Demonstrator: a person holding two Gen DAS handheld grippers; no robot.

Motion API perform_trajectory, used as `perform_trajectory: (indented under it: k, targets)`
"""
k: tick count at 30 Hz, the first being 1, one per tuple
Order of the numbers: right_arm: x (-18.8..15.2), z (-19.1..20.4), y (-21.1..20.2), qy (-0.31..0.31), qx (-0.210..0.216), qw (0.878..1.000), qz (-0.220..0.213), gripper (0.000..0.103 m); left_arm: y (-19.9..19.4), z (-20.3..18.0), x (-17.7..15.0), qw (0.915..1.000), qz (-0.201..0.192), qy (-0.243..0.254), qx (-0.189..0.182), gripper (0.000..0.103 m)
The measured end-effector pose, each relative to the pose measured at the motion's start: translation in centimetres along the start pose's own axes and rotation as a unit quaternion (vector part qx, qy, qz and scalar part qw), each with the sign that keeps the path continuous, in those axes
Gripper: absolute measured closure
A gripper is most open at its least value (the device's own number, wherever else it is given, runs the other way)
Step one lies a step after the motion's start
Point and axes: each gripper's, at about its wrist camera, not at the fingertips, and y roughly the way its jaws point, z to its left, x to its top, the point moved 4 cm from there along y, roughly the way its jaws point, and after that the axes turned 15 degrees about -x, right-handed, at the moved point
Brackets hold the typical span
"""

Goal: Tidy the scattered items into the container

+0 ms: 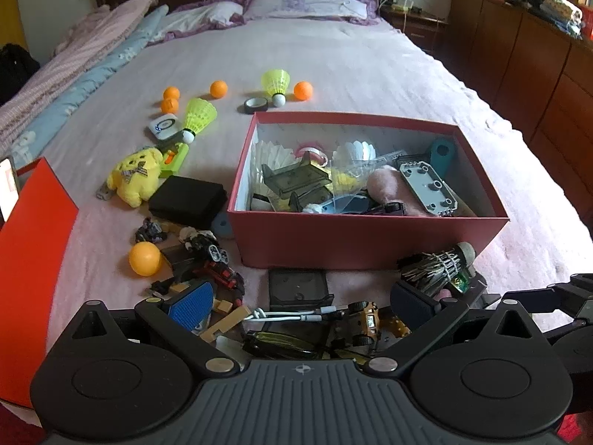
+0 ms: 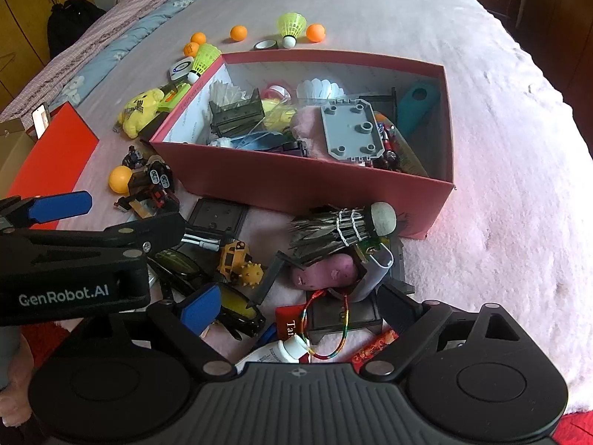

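A pink cardboard box (image 1: 367, 239) (image 2: 296, 185) sits on the bed, partly filled with shuttlecocks, a grey plate and other toys. Scattered items lie in front of it: a dark feather shuttlecock (image 1: 437, 265) (image 2: 341, 228), a yellow toy car (image 1: 365, 320) (image 2: 237, 261), a white cable (image 1: 285, 314), dark glasses (image 2: 207, 278) and a pink plush (image 2: 326, 272). My left gripper (image 1: 300, 306) is open and empty over the cable and car. My right gripper (image 2: 292, 311) is open and empty over the pink plush and a rainbow cord (image 2: 333, 328).
Orange balls (image 1: 144, 258), a yellow plush (image 1: 135, 176), a black case (image 1: 187, 200), yellow shuttlecocks (image 1: 276, 83) and a tape roll (image 1: 255, 105) lie left of and behind the box. A red lid (image 1: 33, 259) stands at the left. A wooden cabinet (image 1: 537, 74) lines the right.
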Motion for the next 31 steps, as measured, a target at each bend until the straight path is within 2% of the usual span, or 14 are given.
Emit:
perform_trajectory:
  k: [31]
  targets:
    - [-0.43,0.04,0.24,0.006,0.005,1.000,0.007,0.010,-0.94,-0.48,0.35,0.9998,-0.017,0.011,0.000,0.000]
